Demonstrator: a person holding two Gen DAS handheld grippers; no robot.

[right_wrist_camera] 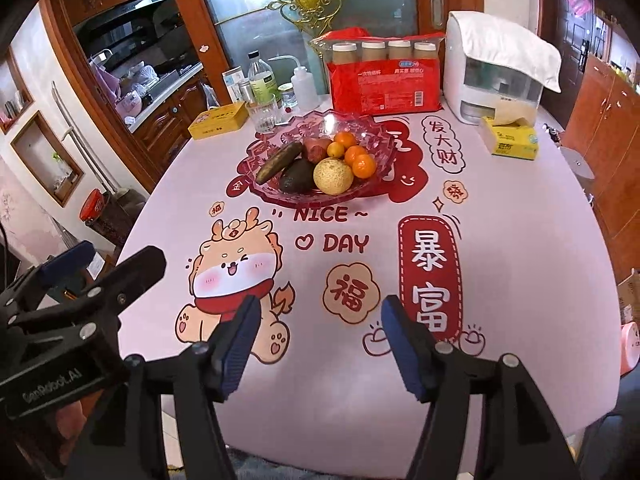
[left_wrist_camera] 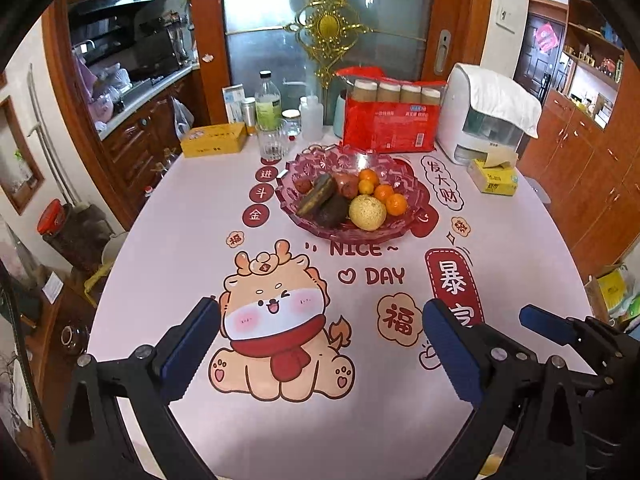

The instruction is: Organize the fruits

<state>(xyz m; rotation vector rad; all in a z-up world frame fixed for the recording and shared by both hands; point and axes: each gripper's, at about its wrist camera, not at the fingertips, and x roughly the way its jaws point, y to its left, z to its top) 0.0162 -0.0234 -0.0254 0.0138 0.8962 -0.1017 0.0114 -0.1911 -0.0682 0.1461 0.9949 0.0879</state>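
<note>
I hold my left gripper (left_wrist_camera: 320,336) over the near part of the round table with its pale printed cloth (left_wrist_camera: 520,248), the blue-padded fingers (left_wrist_camera: 448,344) spread wide with nothing between them. My right gripper (right_wrist_camera: 318,340) hovers beside it, its blue pads (right_wrist_camera: 240,344) also parted and empty above the cartoon dragon print (right_wrist_camera: 236,280).

Farther back, near the middle of the table, sits the pink cut-glass fruit bowl (left_wrist_camera: 316,160). All the fruit I can see lies inside it: a dark, overripe banana (left_wrist_camera: 318,194) resting across a dark green avocado (left_wrist_camera: 334,210), a pale yellow round pear (left_wrist_camera: 367,212) at the front, small orange tangerines (left_wrist_camera: 394,202) clustered on the right side, and reddish fruits (left_wrist_camera: 348,186) behind. The pieces touch one another in a heap.

Behind the bowl stand a red plastic pack of paper cups (left_wrist_camera: 390,120), a clear ribbed drinking glass (left_wrist_camera: 273,140), a clear bottle with a green label (left_wrist_camera: 267,102), and a yellow flat box (left_wrist_camera: 214,140). A white appliance draped with a white cloth (left_wrist_camera: 488,116) and a yellow tissue pack (left_wrist_camera: 494,178) sit at the far right.
</note>
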